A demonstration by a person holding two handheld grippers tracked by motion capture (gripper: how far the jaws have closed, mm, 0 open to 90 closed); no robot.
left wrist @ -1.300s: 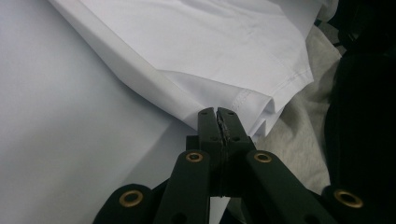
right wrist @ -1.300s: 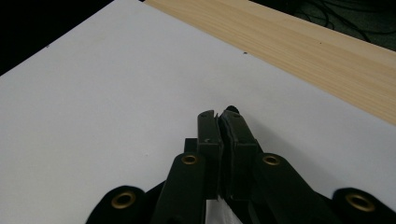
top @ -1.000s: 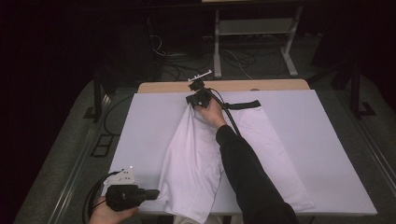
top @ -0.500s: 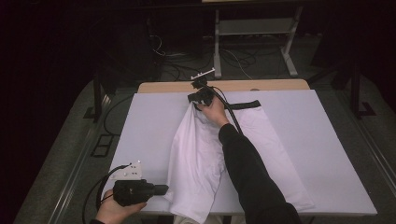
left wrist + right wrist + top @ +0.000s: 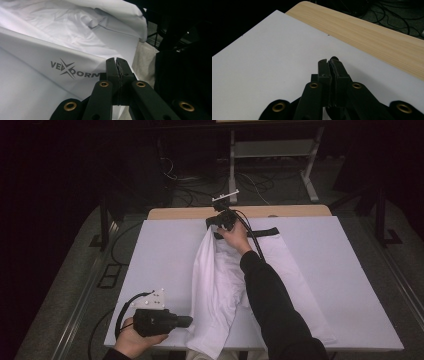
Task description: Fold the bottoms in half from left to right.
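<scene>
I've got both tongs, left [image 5: 189, 321] and right [image 5: 216, 221], clamped on opposite ends of the white trousers [image 5: 220, 290] to fold one leg over on the desk [image 5: 165, 250]

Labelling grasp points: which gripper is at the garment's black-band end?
The right gripper, at the far edge of the table, shut on the white garment beside the black band. The left gripper pinches it at the near edge.

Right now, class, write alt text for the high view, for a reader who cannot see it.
A person folds white trousers on a white-covered table, the right gripper clamped at the black waistband on the far side. The left gripper pinches the near hem at the table's front edge.
</scene>
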